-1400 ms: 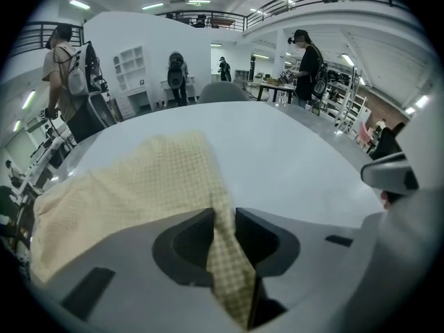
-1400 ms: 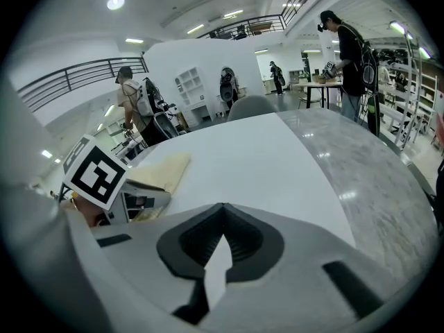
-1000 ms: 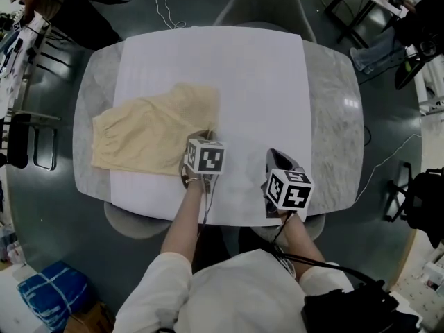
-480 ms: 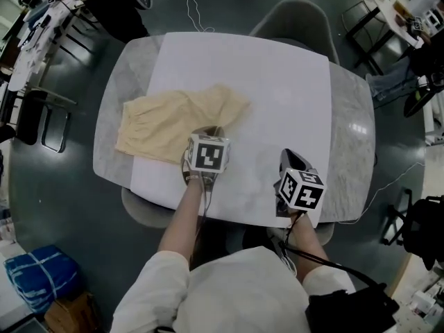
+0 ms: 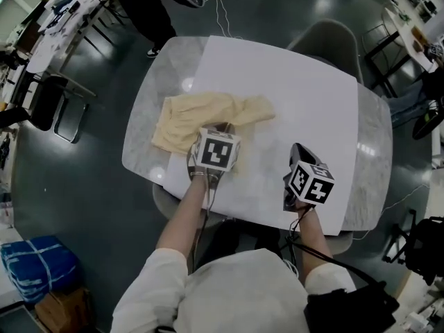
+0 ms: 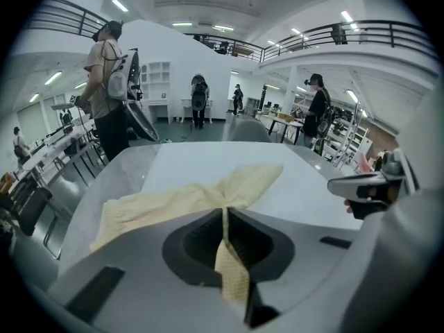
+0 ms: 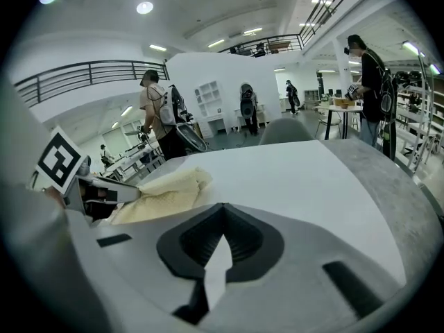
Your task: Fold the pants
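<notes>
Closest in, your left hand-held gripper (image 6: pixel 224 217) was clenched on a fold of the pale yellow pants (image 5: pixel 201 113). The fabric ran pinched between the jaws and back through the slot, no gap to speak of. Your right hand-held gripper (image 7: pixel 222 214) sat off to the right, apart from the pants, over the near part of the white sheet (image 5: pixel 298 96). Its jaws met at the tips, and a white sliver showed in the slot behind them, though you could not tell what that was.

Just past the left jaws, the pants lay bunched on the left side of the tabletop (image 5: pixel 369 151), half on the sheet, half on the bare grey stone. One end reached out toward the sheet's middle. Beyond the far edge stood a grey chair (image 5: pixel 326 37), and farther off a person (image 6: pixel 107 82) stood by the tabletop's left corner.
</notes>
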Demonstrator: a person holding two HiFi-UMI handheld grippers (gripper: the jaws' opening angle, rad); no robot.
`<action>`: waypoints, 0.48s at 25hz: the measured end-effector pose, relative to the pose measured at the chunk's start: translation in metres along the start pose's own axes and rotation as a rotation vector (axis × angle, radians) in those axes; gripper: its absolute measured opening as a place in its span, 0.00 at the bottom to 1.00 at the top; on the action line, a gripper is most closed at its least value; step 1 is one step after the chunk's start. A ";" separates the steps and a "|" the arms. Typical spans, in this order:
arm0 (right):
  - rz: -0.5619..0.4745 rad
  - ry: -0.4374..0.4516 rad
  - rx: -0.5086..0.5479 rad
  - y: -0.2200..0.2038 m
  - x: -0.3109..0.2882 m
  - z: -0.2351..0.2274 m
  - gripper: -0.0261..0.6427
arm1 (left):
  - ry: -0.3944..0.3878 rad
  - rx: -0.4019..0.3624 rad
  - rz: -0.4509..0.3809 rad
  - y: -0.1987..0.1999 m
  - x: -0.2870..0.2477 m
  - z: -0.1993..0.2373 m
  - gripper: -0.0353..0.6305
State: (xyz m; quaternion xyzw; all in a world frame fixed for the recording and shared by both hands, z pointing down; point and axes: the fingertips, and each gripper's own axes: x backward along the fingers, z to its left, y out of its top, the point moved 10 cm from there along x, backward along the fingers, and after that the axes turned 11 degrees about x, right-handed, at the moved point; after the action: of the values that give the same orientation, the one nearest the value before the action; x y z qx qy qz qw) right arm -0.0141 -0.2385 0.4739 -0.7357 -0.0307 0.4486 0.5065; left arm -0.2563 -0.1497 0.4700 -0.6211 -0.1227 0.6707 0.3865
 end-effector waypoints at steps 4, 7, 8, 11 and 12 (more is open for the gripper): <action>0.000 0.014 0.020 0.012 -0.012 0.037 0.03 | 0.011 -0.019 -0.022 0.016 0.024 0.041 0.10; 0.006 0.031 0.040 0.021 -0.023 0.065 0.03 | 0.044 0.006 -0.033 0.025 0.041 0.082 0.10; 0.008 0.037 0.049 0.024 -0.028 0.073 0.03 | 0.060 0.016 -0.041 0.029 0.045 0.097 0.10; 0.021 0.054 0.072 0.027 -0.041 0.090 0.03 | 0.147 0.073 -0.075 0.035 0.049 0.147 0.10; 0.028 0.059 0.079 0.026 -0.045 0.094 0.03 | 0.192 0.110 -0.088 0.034 0.048 0.167 0.10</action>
State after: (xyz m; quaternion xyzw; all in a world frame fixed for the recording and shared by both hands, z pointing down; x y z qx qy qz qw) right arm -0.1167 -0.2067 0.4742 -0.7286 0.0124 0.4346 0.5293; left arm -0.4205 -0.0880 0.4456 -0.6544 -0.0751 0.5962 0.4590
